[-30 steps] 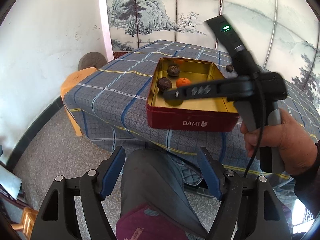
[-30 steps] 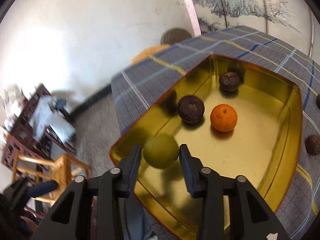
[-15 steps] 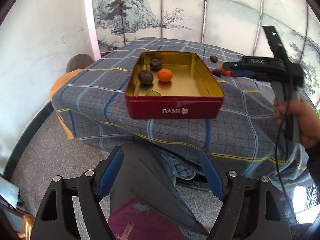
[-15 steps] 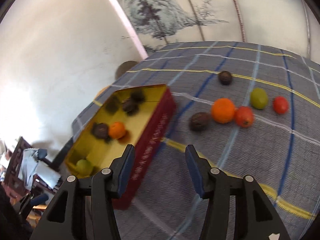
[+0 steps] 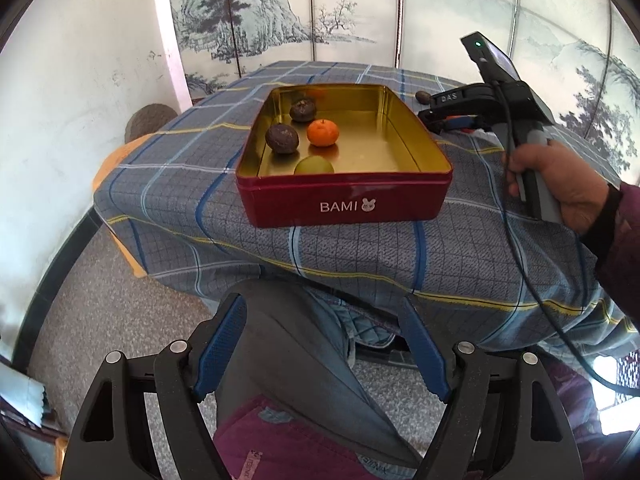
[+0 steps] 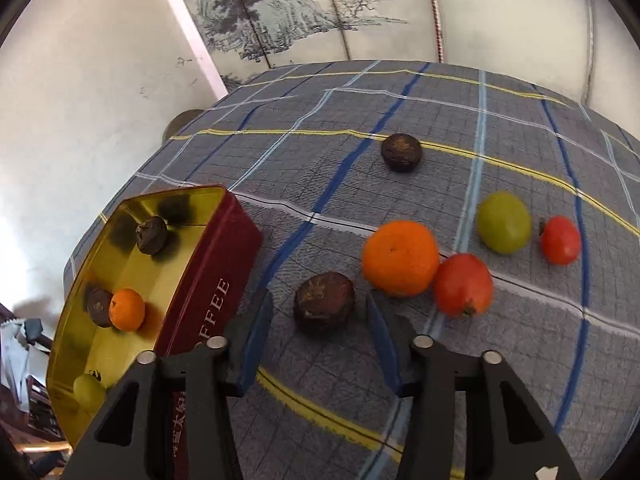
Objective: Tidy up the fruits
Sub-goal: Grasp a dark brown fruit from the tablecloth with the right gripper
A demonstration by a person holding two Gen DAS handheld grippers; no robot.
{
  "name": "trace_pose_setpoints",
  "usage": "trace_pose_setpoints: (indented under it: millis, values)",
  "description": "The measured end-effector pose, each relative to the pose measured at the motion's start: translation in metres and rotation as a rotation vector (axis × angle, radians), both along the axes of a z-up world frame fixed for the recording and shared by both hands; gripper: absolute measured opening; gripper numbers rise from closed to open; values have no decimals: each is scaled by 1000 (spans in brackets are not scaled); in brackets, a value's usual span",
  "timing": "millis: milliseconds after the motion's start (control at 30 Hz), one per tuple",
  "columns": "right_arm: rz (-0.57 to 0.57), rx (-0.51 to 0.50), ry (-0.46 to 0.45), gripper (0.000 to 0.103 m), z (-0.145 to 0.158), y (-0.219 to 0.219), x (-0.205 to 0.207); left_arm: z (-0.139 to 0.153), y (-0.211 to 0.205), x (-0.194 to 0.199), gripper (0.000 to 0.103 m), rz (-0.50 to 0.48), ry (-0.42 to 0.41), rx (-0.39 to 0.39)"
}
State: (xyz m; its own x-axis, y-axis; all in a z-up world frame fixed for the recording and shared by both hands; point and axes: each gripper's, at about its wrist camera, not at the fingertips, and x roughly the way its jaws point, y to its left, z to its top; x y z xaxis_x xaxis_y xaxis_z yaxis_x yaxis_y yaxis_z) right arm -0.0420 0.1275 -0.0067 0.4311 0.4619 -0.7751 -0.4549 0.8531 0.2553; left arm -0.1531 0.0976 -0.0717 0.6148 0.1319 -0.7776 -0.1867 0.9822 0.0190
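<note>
A red tin [image 5: 344, 204] with a gold inside stands on the plaid table; it holds two dark wrinkled fruits [image 5: 282, 139], a small orange [image 5: 323, 132] and a green fruit [image 5: 314, 166]. In the right wrist view the tin [image 6: 208, 284] is at left. My right gripper [image 6: 318, 326] is open, its fingers either side of a dark wrinkled fruit [image 6: 324, 304] on the cloth, not touching. Beyond lie an orange [image 6: 400, 258], a red fruit [image 6: 463, 284], a green fruit [image 6: 503, 222], a small red fruit [image 6: 561, 240] and another dark fruit [image 6: 401, 153]. My left gripper [image 5: 324, 344] is open and empty, low before the table.
The person's legs [image 5: 288, 360] are under my left gripper. A painted folding screen [image 5: 360, 12] stands behind the table [image 5: 360, 256]. A white wall [image 5: 80, 80] and a wooden stool [image 5: 116, 156] are at left.
My right gripper let go of the green fruit inside the tin, then swung right over the cloth to the loose fruits and closed in on the dark one.
</note>
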Motion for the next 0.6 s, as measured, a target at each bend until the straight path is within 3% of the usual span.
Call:
trace_pose_setpoints:
  millis: [33,133,267,400,600]
  values:
    - [15,7,11,29,-2,2,0,0,-1,0,79,-1,2,2]
    - [63,46,17,29,1,-2,-11,5,-3,2,79,-12,-4,25]
    - [79,89,-25,29,23,-51,-43,25,-11,10,79,-66,-51,52]
    - [-9,-17,-98,29,37,-131,-54,50,-23,31,79,-161,-117,9]
    - [-188,-177,-128,29,23,-230,-40,83,-49,98,79,-303,-176,-125]
